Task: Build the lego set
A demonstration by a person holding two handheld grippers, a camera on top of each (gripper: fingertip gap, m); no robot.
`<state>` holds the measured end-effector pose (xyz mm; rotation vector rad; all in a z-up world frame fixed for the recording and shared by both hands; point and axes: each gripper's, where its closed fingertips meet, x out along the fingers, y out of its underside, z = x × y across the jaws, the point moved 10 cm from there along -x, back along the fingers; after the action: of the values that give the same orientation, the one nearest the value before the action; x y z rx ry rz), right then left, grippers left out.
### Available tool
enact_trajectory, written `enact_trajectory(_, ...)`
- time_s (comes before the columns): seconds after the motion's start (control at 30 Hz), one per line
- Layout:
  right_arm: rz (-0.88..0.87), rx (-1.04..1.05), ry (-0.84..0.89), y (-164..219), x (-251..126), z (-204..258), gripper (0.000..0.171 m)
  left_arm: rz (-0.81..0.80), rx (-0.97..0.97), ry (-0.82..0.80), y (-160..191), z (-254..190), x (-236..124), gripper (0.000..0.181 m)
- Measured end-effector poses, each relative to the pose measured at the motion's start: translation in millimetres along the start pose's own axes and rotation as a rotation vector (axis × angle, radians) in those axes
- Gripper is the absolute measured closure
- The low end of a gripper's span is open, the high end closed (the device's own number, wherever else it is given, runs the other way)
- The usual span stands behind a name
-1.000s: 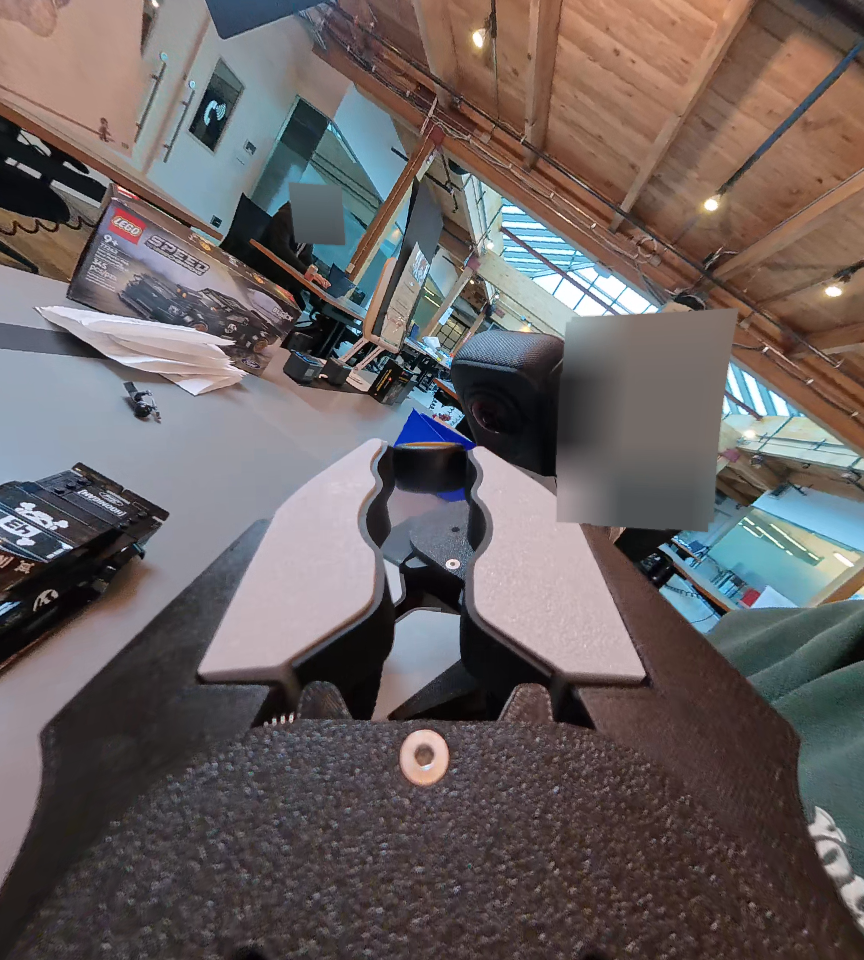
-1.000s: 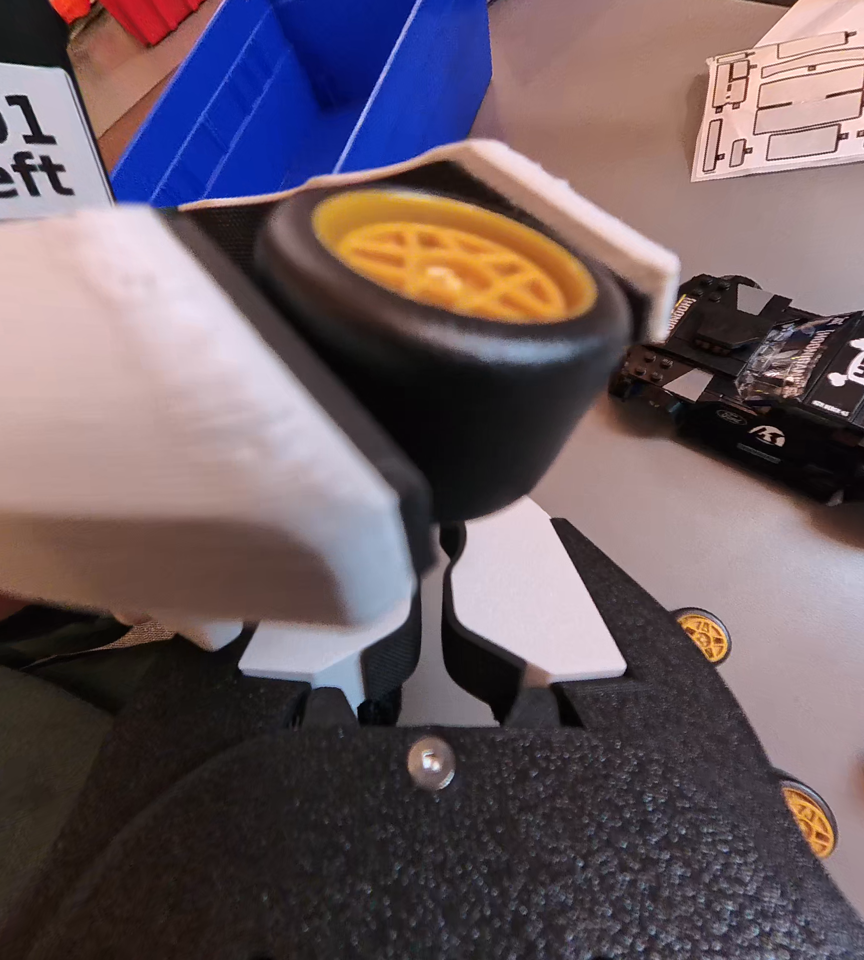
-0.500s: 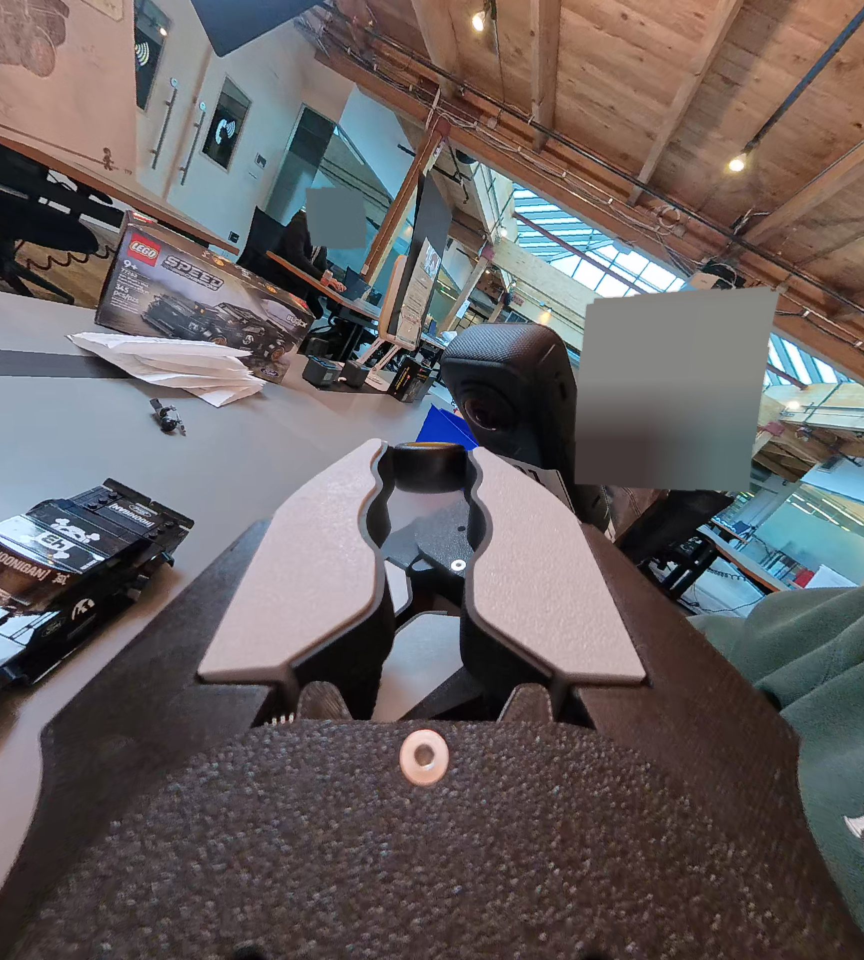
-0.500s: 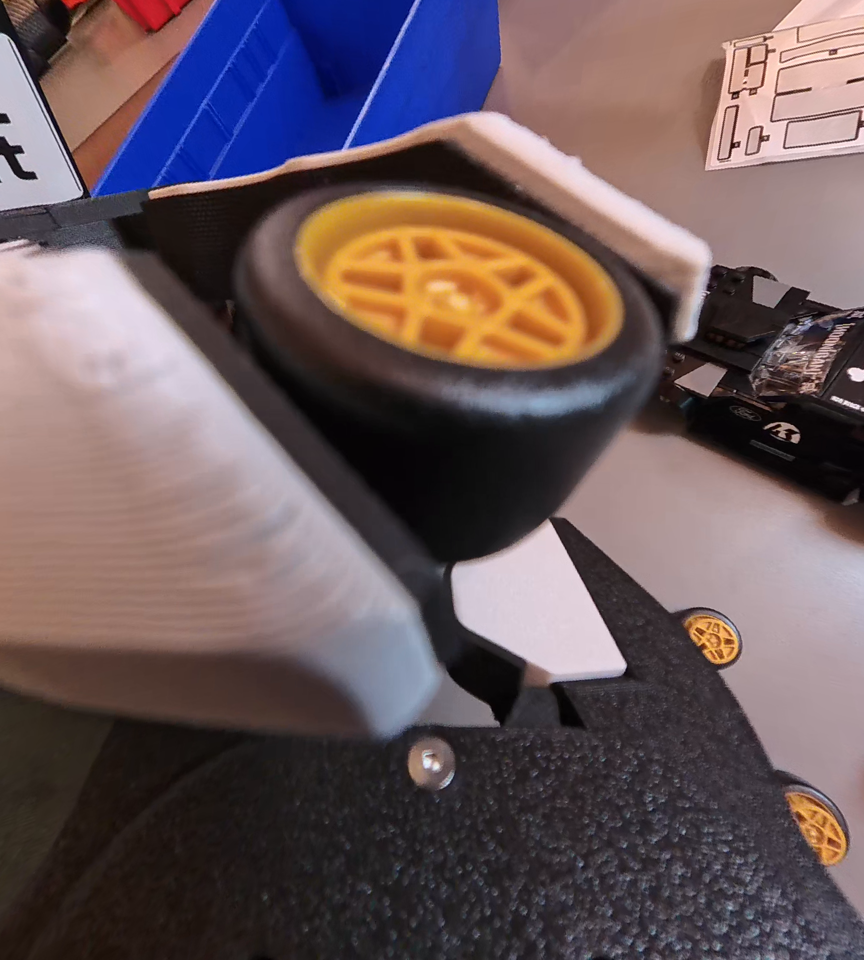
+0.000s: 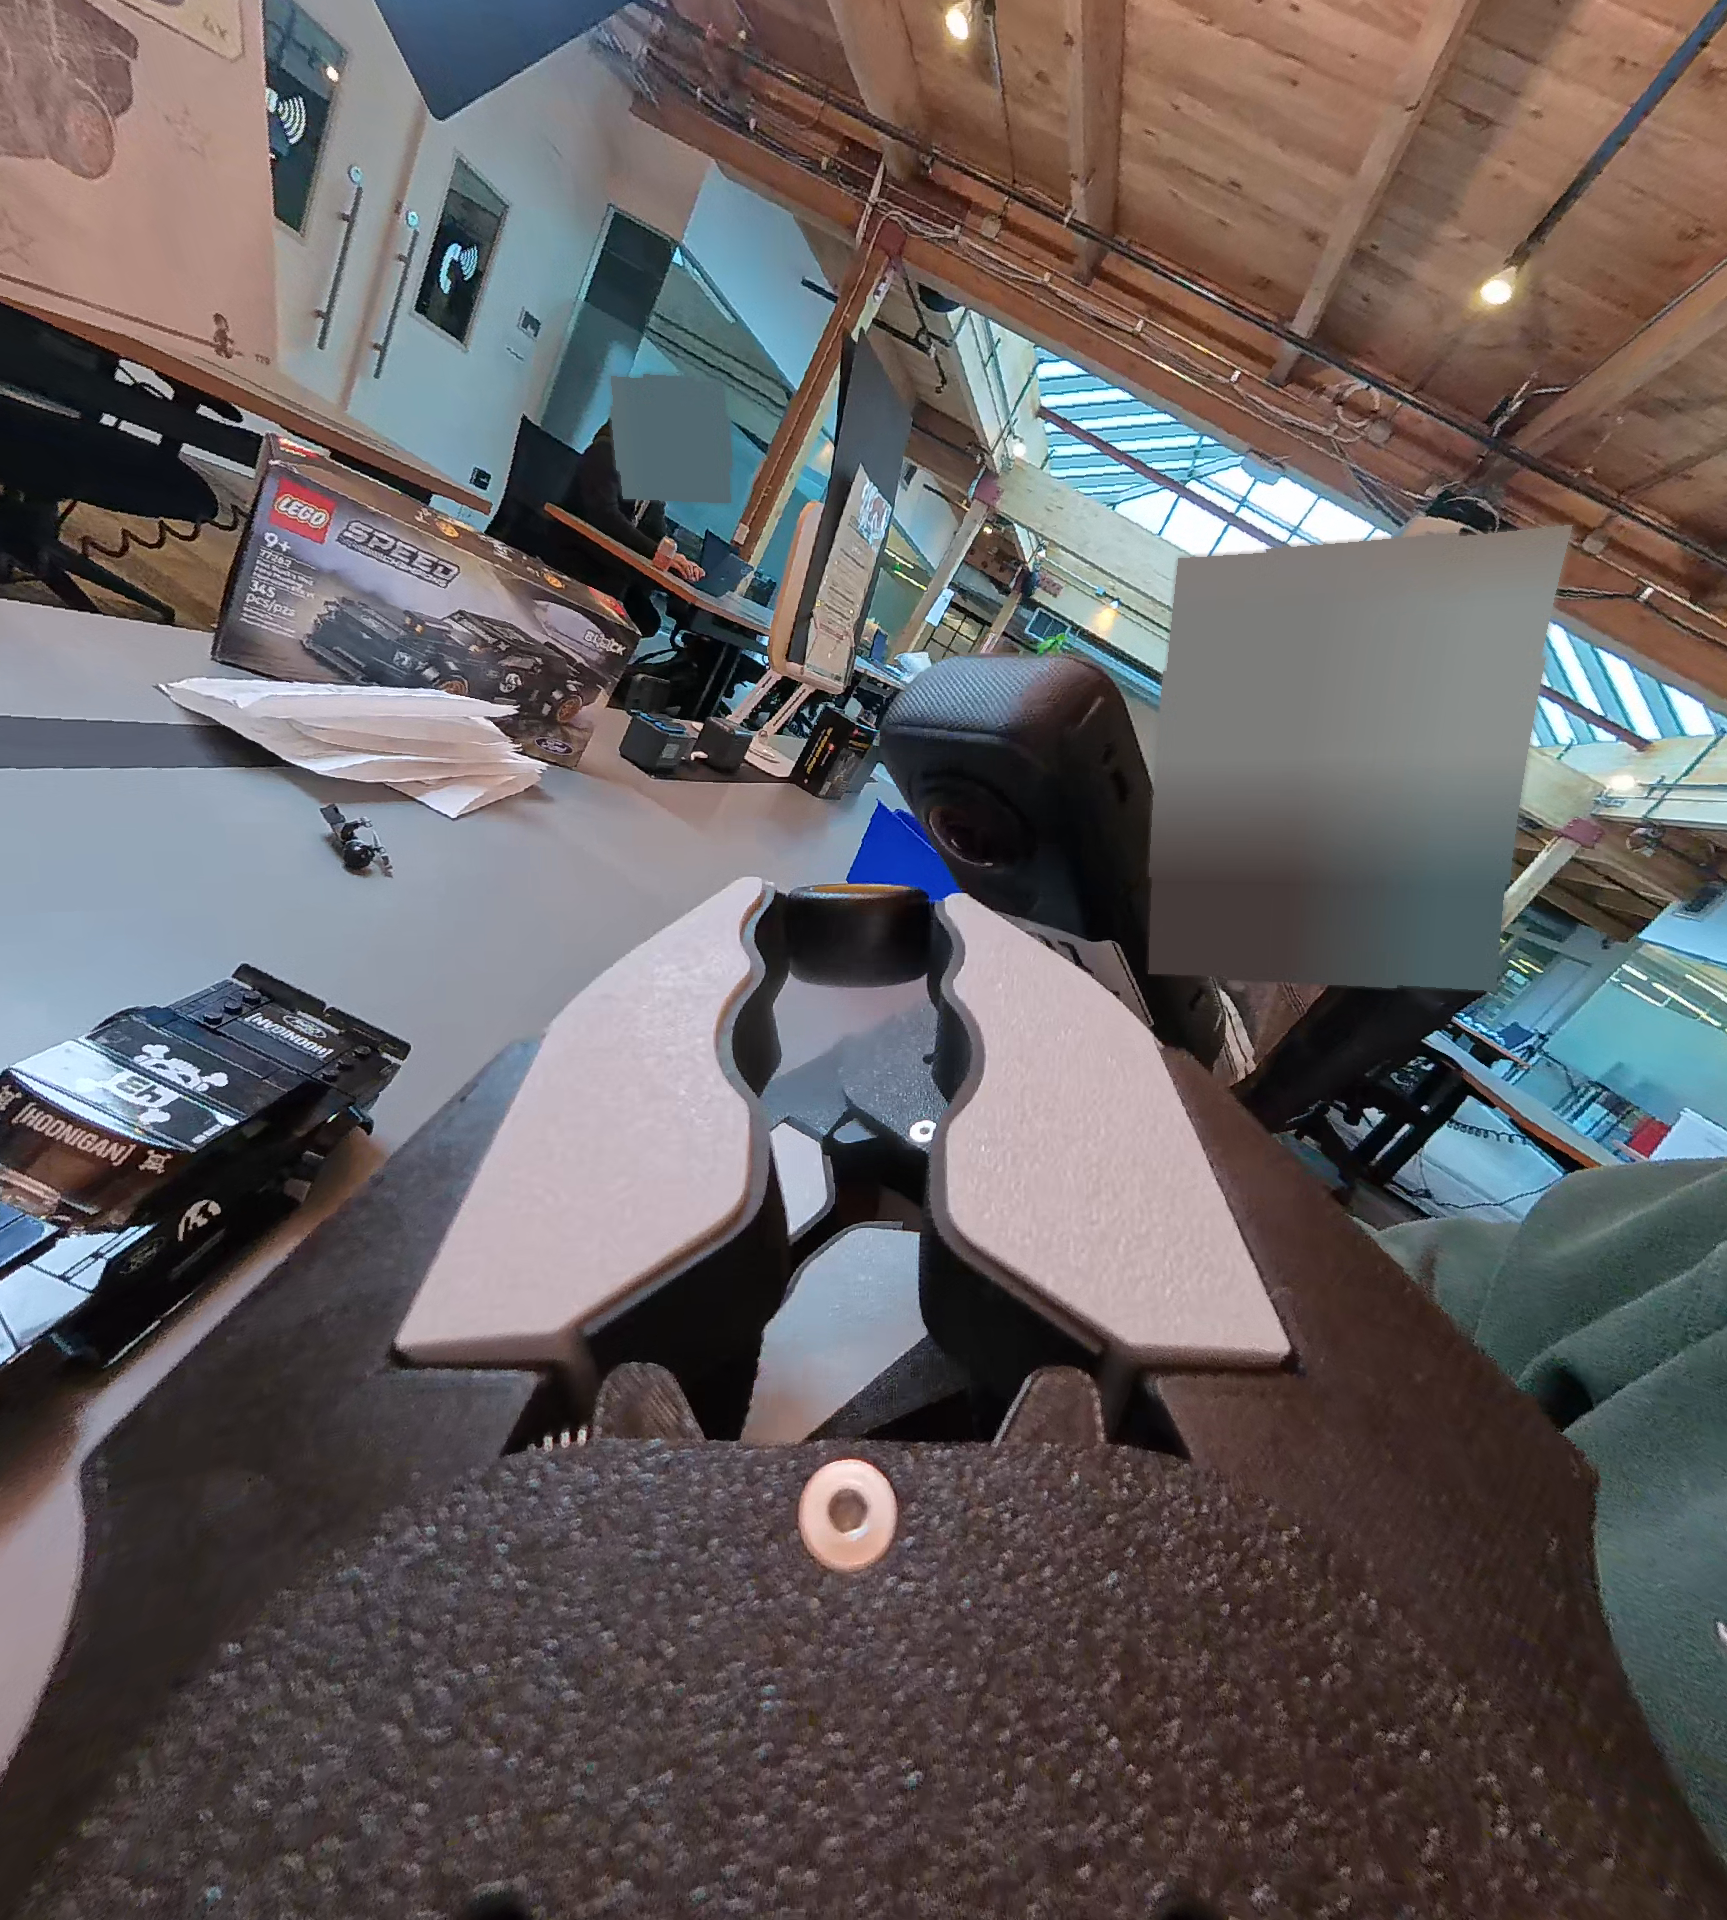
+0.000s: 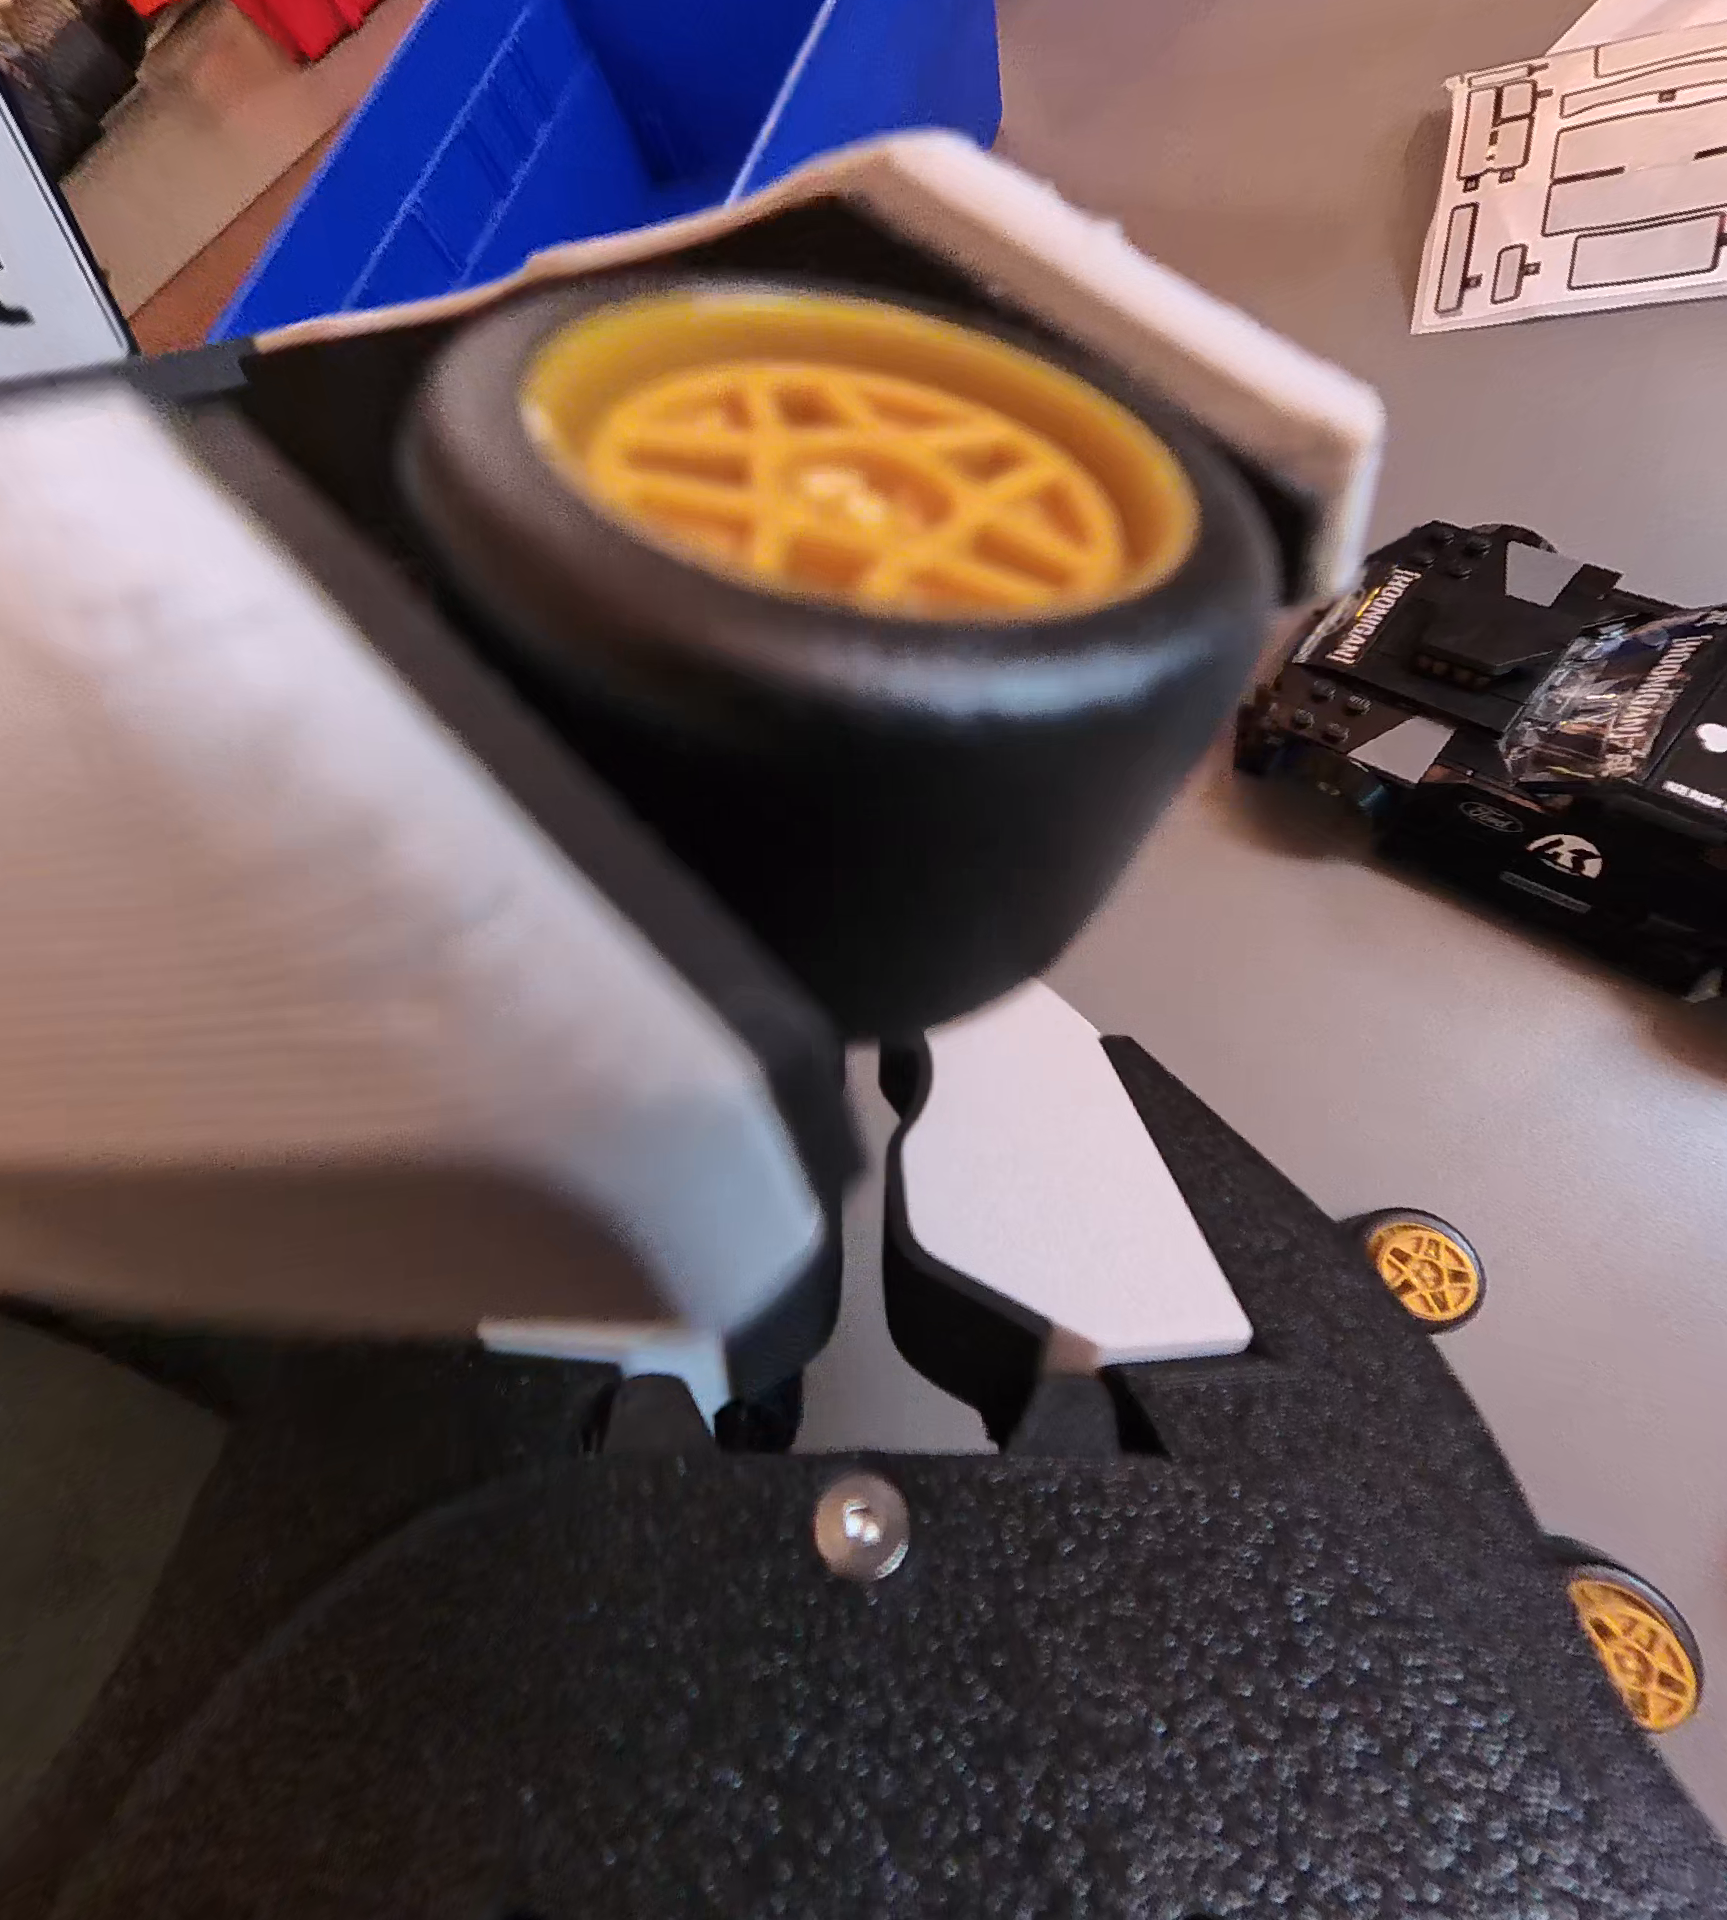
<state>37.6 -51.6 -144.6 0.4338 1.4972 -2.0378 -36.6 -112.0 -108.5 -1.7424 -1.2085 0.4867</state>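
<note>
The left hand-held gripper (image 5: 857, 940) is clenching a yellow-rimmed wheel (image 6: 838, 634) just above the right hand-held gripper (image 6: 885, 1049), whose tips the wheel is hiding, so I cannot tell its state. Wheel-fitting seems underway; next comes carrying it to the black car (image 6: 1565, 758) lying beyond on the counter (image 6: 1461, 1091).

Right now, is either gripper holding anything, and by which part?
The left gripper holds a wheel with a yellow rim, pinched across its black tyre at the fingertips. The right gripper is nearly closed and appears to hold nothing.
</note>
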Motion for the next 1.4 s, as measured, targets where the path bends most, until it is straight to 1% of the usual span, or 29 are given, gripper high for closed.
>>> enact_trajectory(0.03,-0.009,-0.014,-0.005,1.0,-1.0,0.0,0.171,0.0,0.004,-0.002,-1.2,0.4,-0.9,0.154)
enact_trajectory(0.1,-0.044,-0.066,-0.021,4.8,-6.7,-1.5,0.171,0.011,0.037,-0.01,-5.5,2.4,-4.6,0.154)
enact_trajectory(0.17,-0.091,-0.146,-0.033,11.3,-18.6,-6.2,0.164,0.046,0.092,-0.031,-9.5,7.1,-11.3,0.154)
enact_trajectory(0.2,-0.112,-0.181,-0.04,15.4,-26.4,-10.1,0.163,0.068,0.136,-0.038,-10.5,10.8,-15.4,0.154)
enact_trajectory(0.27,-0.153,-0.218,-0.089,23.5,-42.8,-18.4,0.156,0.103,0.219,-0.001,-8.3,19.0,-23.6,0.154)
enact_trajectory(0.33,-0.197,-0.205,-0.186,28.7,-57.8,-24.1,0.152,0.156,0.269,0.073,-0.9,25.4,-30.0,0.155)
enact_trajectory(0.4,-0.231,-0.155,-0.295,30.5,-67.8,-27.8,0.146,0.203,0.361,0.132,10.2,29.4,-33.3,0.155)
enact_trajectory(0.47,-0.259,-0.069,-0.409,29.8,-71.1,-29.5,0.14,0.233,0.46,0.15,21.9,31.2,-32.9,0.155)
enact_trajectory(0.53,-0.254,-0.002,-0.443,28.8,-67.3,-31.5,0.134,0.248,0.536,0.144,31.0,30.9,-29.3,0.155)
enact_trajectory(0.63,-0.256,0.096,-0.416,26.3,-58.1,-33.9,0.13,0.251,0.668,0.105,38.2,27.8,-23.1,0.155)
enact_trajectory(0.7,-0.277,0.179,-0.379,22.9,-53.6,-37.0,0.132,0.255,0.769,0.064,40.2,24.8,-21.0,0.155)
enact_trajectory(0.77,-0.292,0.2,-0.34,19.2,-50.1,-37.0,0.135,0.271,0.858,0.011,43.2,23.5,-20.0,0.155)
enact_trajectory(0.87,-0.237,0.159,-0.214,15.4,-42.2,-34.3,0.143,0.276,0.925,-0.045,46.2,23.5,-20.5,0.155)
enact_trajectory(0.97,-0.188,0.09,-0.121,11.7,-36.3,-30.6,0.146,0.321,0.97,-0.108,49.4,27.7,-21.3,0.155)
enact_trajectory(1.07,-0.153,0.012,-0.081,8.5,-34.3,-29.8,0.146,0.345,0.959,-0.134,50.4,30.2,-21.6,0.155)
enact_trajectory(1.1,-0.138,-0.008,-0.072,7.2,-36.5,-33.1,0.146,0.378,0.933,-0.149,51.5,33.4,-21.0,0.149)
enact_trajectory(1.13,-0.124,-0.029,-0.039,4.9,-42.3,-40.6,0.146,0.416,0.897,-0.164,52.3,37.4,-20.5,0.139)
enact_trajectory(1.17,-0.107,-0.055,0.019,1.7,-51.8,-53.1,0.146,0.436,0.849,-0.176,51.2,40.6,-21.3,0.133)
enact_trajectory(1.2,-0.065,-0.082,0.088,-1.0,-62.6,-70.2,0.146,0.432,0.801,-0.181,48.5,42.6,-23.3,0.131)
enact_trajectory(1.27,0.101,-0.11,0.198,0.3,-77.8,-115.4,0.146,0.405,0.725,-0.18,43.8,46.6,-29.1,0.135)
enact_trajectory(1.3,0.168,-0.112,0.218,3.8,-80.6,-139.1,0.146,0.397,0.694,-0.176,42.5,48.3,-31.3,0.136)
enact_trajectory(1.4,0.272,-0.105,0.15,17.6,-74.7,-186.2,0.146,0.39,0.656,-0.172,40.1,50.6,-32.3,0.14)
